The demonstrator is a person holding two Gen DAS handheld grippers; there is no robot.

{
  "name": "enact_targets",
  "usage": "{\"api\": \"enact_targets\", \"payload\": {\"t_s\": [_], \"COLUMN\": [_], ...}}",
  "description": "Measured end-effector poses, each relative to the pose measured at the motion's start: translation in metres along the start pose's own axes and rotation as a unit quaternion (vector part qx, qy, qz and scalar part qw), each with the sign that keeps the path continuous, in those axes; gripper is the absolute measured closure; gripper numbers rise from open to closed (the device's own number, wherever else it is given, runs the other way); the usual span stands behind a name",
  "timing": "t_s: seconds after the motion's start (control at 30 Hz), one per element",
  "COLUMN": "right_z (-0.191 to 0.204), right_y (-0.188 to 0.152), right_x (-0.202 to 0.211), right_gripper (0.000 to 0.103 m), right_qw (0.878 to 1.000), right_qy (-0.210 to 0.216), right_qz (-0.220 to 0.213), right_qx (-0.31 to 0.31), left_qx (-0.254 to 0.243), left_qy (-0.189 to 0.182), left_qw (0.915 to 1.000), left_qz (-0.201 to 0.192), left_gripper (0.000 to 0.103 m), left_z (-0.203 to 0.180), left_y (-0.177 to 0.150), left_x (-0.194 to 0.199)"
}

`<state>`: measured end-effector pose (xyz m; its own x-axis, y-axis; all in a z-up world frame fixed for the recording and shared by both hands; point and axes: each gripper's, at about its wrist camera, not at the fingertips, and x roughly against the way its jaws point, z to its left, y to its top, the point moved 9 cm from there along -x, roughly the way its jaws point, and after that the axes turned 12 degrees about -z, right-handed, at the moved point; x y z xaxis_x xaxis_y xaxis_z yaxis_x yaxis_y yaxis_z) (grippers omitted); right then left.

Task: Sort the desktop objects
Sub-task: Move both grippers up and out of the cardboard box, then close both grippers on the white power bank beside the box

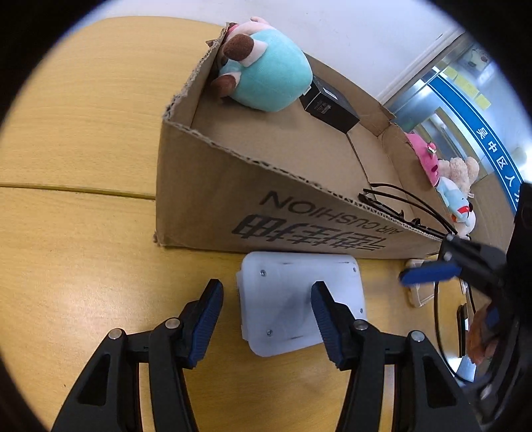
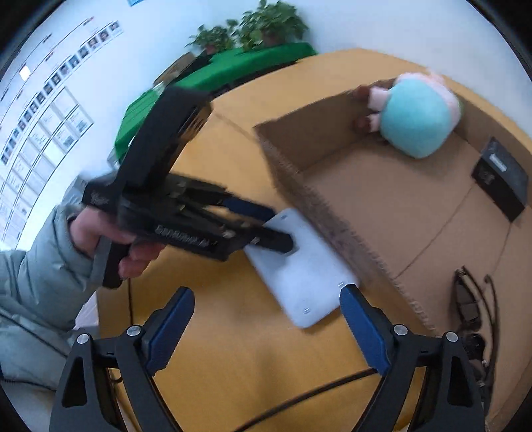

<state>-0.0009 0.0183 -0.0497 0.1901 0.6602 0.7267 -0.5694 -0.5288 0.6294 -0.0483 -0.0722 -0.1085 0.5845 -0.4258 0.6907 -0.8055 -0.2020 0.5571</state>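
Left wrist view: a white plastic case (image 1: pixel 301 304) lies flat on the wooden table (image 1: pixel 83 133), its far edge against the outer wall of the cardboard box (image 1: pixel 212 192). The left gripper (image 1: pixel 267 317) stands wide open over it — one finger on the case, the other beside it, gripping nothing. The right gripper (image 2: pixel 266 327) is likewise spread and empty near the case's corner. Inside the box sit a teal plush toy (image 1: pixel 269 71), a black carton (image 1: pixel 327 103) and glasses (image 1: pixel 399 212).

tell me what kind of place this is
Probably an office or a public service hall: a wall board of staff photos, a glass door with a blue sign band, potted plants and a wooden table.
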Motion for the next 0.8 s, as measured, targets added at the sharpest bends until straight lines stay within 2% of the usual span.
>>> {"api": "enact_targets", "payload": {"t_s": [0.1, 0.2, 0.23, 0.3, 0.4, 0.53, 0.63, 0.7, 0.73, 0.8], "right_z": [0.004, 0.004, 0.004, -0.003, -0.019, -0.033, -0.039, -0.035, -0.035, -0.041], "right_y": [-0.01, -0.007, -0.006, -0.007, -0.015, -0.02, -0.029, -0.029, -0.029, -0.025], "right_x": [-0.01, -0.011, -0.011, -0.016, -0.03, -0.045, -0.061, -0.067, -0.07, -0.072], "right_gripper": [0.016, 0.026, 0.027, 0.03, 0.035, 0.033, 0.033, 0.019, 0.019, 0.025], "right_qw": [0.999, 0.998, 0.998, 0.998, 0.997, 0.991, 0.984, 0.983, 0.983, 0.983], "right_qy": [0.013, 0.047, 0.056, 0.056, 0.016, -0.042, -0.072, -0.077, -0.082, -0.103], "right_qz": [0.029, 0.028, 0.026, 0.04, 0.081, 0.127, 0.157, 0.15, 0.144, 0.122], "right_qx": [0.02, 0.01, 0.009, 0.013, 0.009, 0.026, 0.046, 0.071, 0.08, 0.09], "left_qx": [-0.001, 0.002, 0.003, 0.004, 0.004, 0.006, 0.006, 0.004, 0.006, 0.006], "left_qy": [0.0, -0.001, -0.001, -0.002, -0.001, -0.003, -0.008, -0.005, -0.004, 0.0], "left_qw": [1.0, 1.0, 1.0, 1.0, 1.0, 1.0, 0.9999, 0.9999, 0.9999, 0.9998], "left_qz": [0.002, -0.001, -0.002, -0.003, -0.003, -0.006, -0.008, -0.013, -0.015, -0.02], "left_gripper": [0.05, 0.05, 0.05, 0.05, 0.05, 0.05, 0.056, 0.056, 0.056, 0.055], "left_z": [-0.003, -0.003, -0.003, -0.003, -0.003, -0.003, -0.004, -0.003, -0.003, -0.003], "left_y": [-0.001, -0.002, -0.001, -0.001, -0.002, -0.001, -0.001, -0.002, -0.002, -0.003], "left_x": [0.001, 0.0, 0.0, 0.0, 0.001, 0.0, -0.001, 0.0, 0.001, 0.003]}}
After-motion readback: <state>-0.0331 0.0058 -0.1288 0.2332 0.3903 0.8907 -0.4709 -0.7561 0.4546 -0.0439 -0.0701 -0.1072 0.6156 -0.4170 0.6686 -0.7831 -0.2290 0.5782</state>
